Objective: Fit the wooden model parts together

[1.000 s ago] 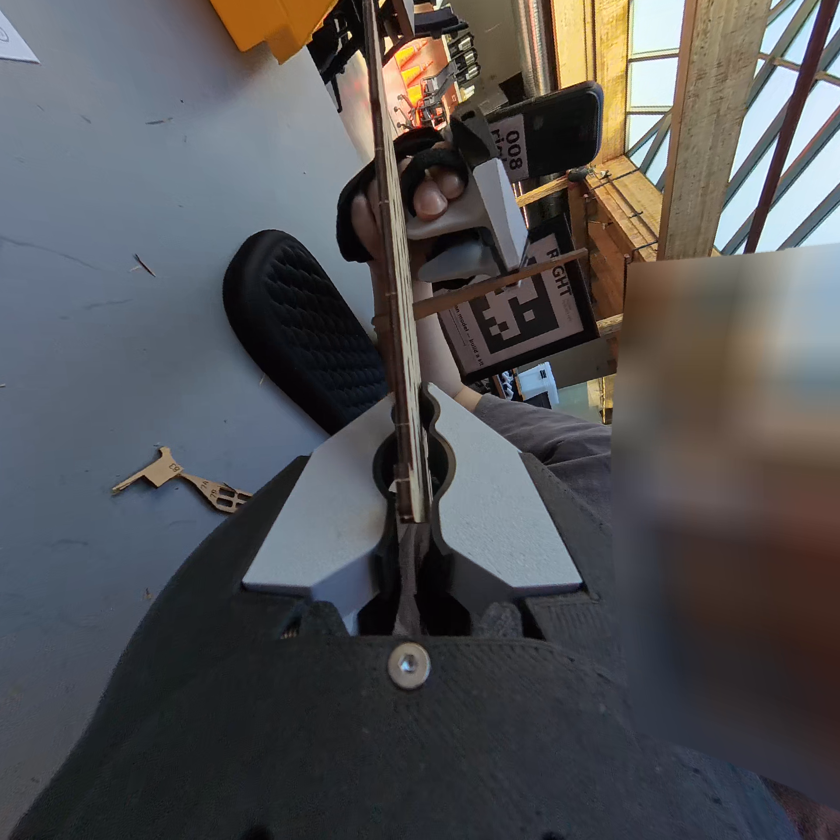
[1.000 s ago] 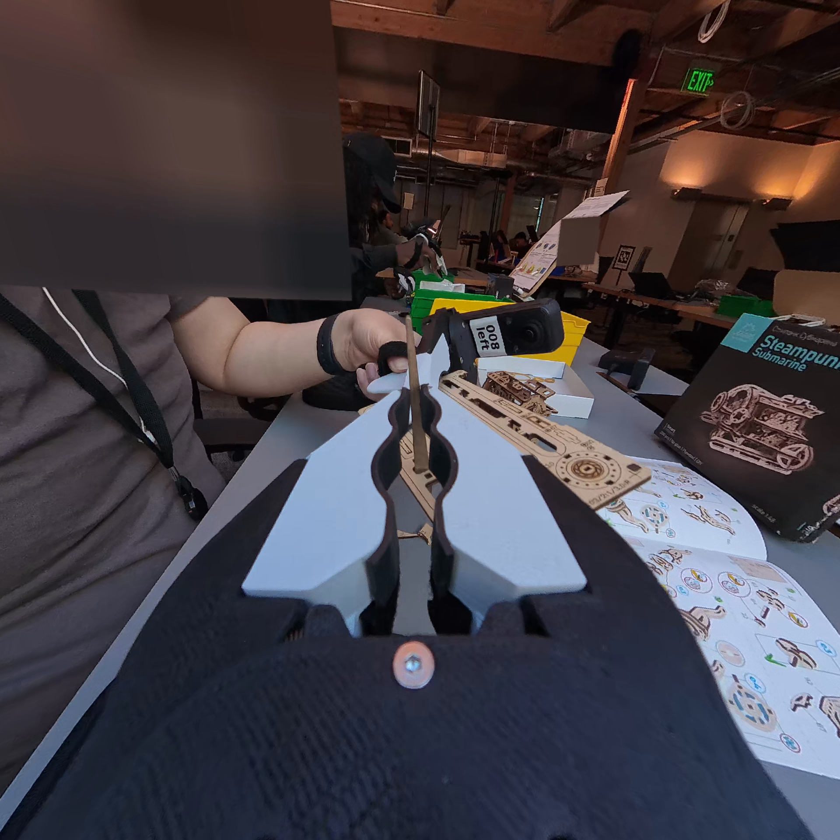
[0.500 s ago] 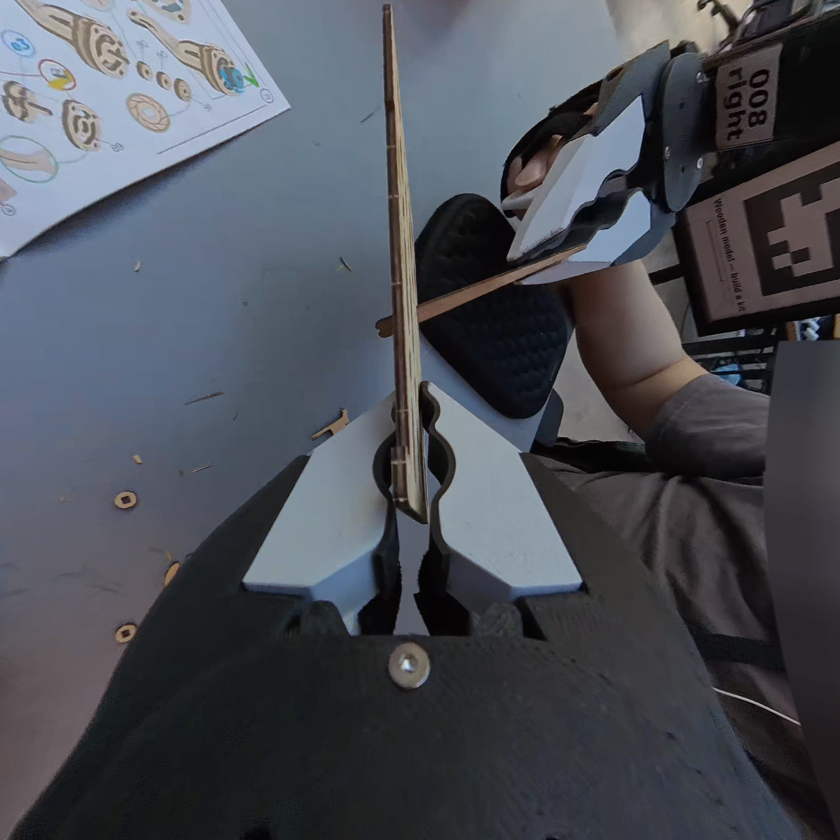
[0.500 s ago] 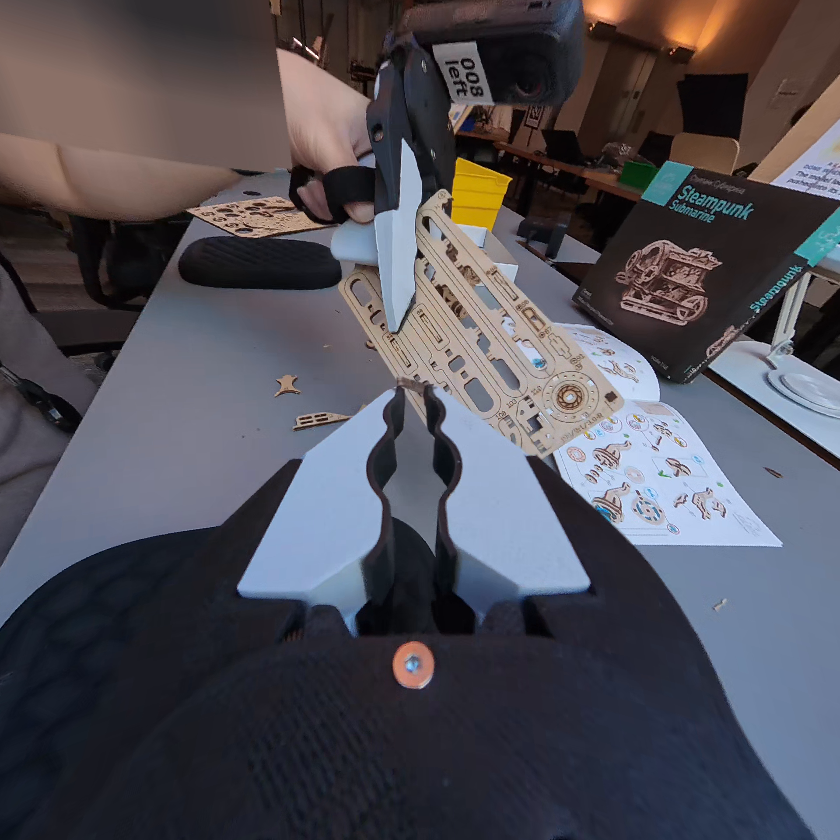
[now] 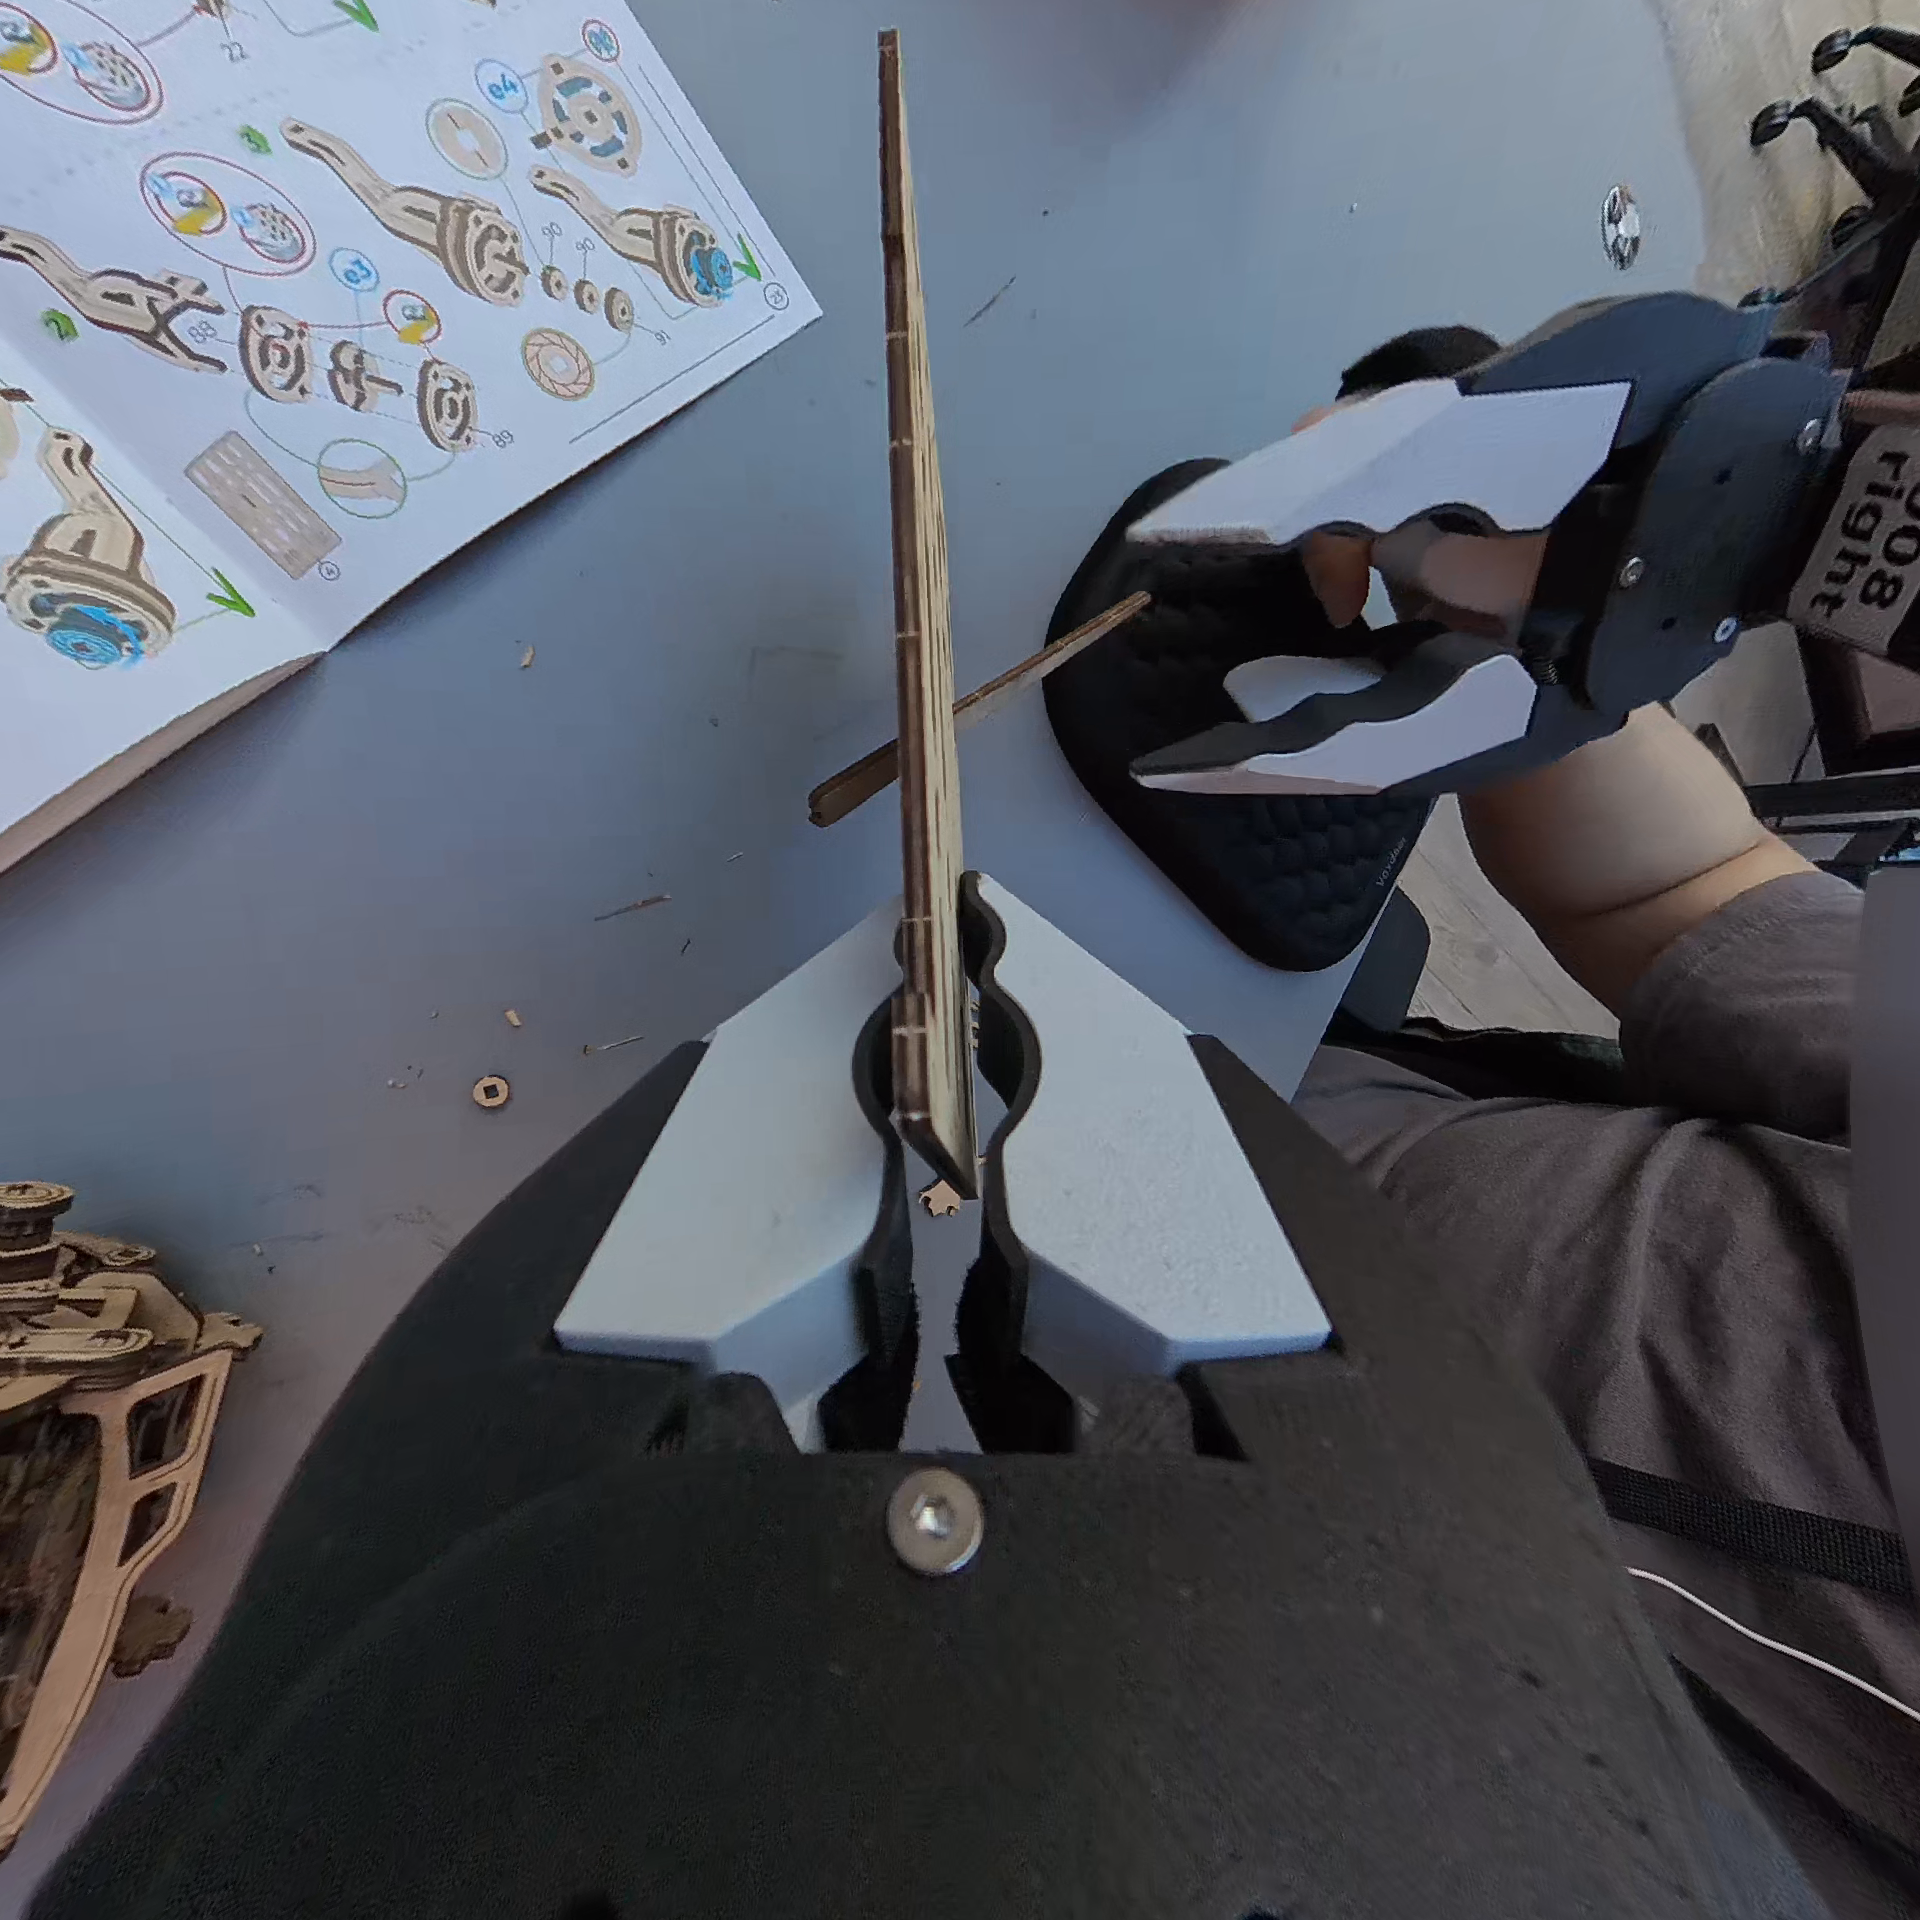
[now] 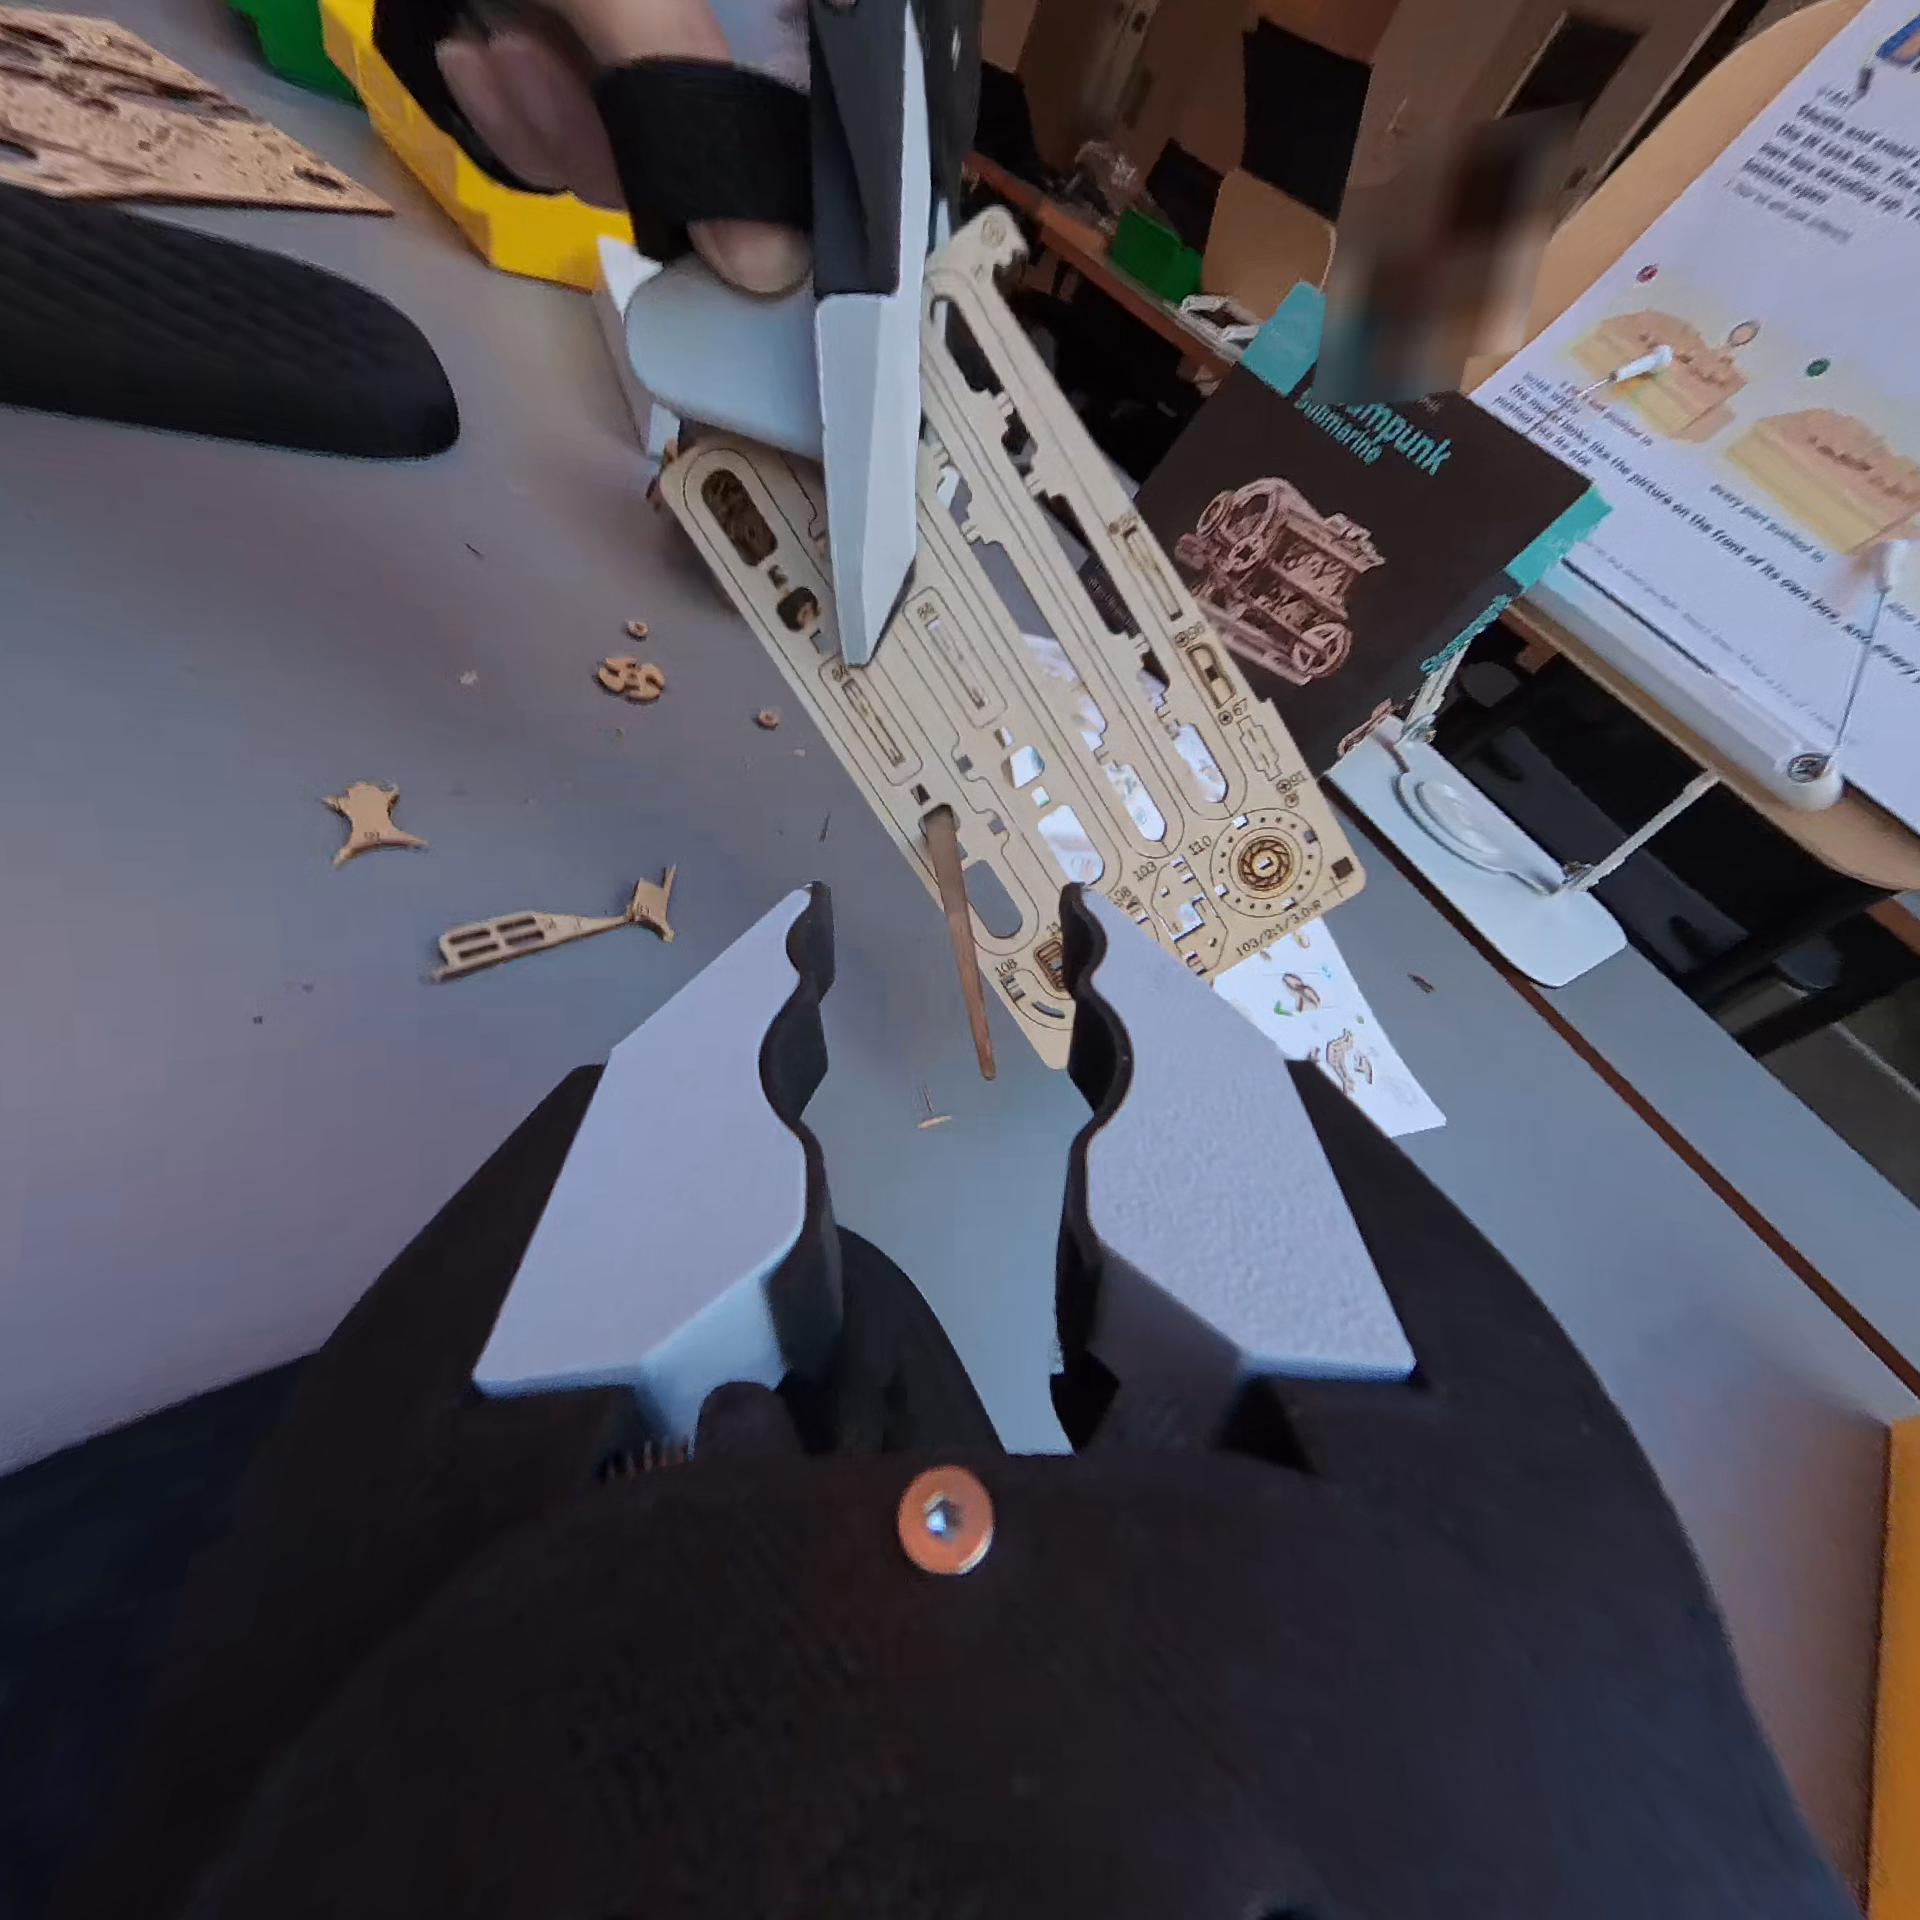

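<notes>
Sheet: wooden parts sheet (image 6: 1049, 727) held edge-on above the table, clamped near one end by the left gripper (image 5: 940, 914); its far end points away from that gripper.
Stick: thin wooden stick (image 6: 961, 935) pokes through a slot in the sheet, sticking out on both sides (image 5: 977, 707); nothing grips it.
Left gripper: fingers narrow, pinching the sheet's edge between them.
Right gripper: fingers (image 6: 686, 1132) spread wide and empty; gripper (image 6: 940, 914) sits just short of the stick's near end, apart from it.
Table: grey top (image 6: 260, 644) strewn with wood offcuts (image 6: 551, 925) and small crumbs.
Booklet: open instruction pages (image 5: 343, 343) lie flat beyond the sheet.
Model: part-built wooden assembly (image 5: 94, 1392) at the table's near left edge in the left wrist view.
Pad: black wrist rest (image 6: 208, 343) on the table, behind the grippers.
Box: dark kit box (image 6: 1340, 551) stands propped past the sheet.
Room: yellow bin (image 6: 457, 166) and a propped white sign board (image 6: 1756, 416) at the table's far side; further desks behind, blurred.
Hands: person's hand (image 6: 582, 114), strapped in black, holds the left gripper from above; a bare forearm (image 5: 1621, 831) runs back from the right gripper.
</notes>
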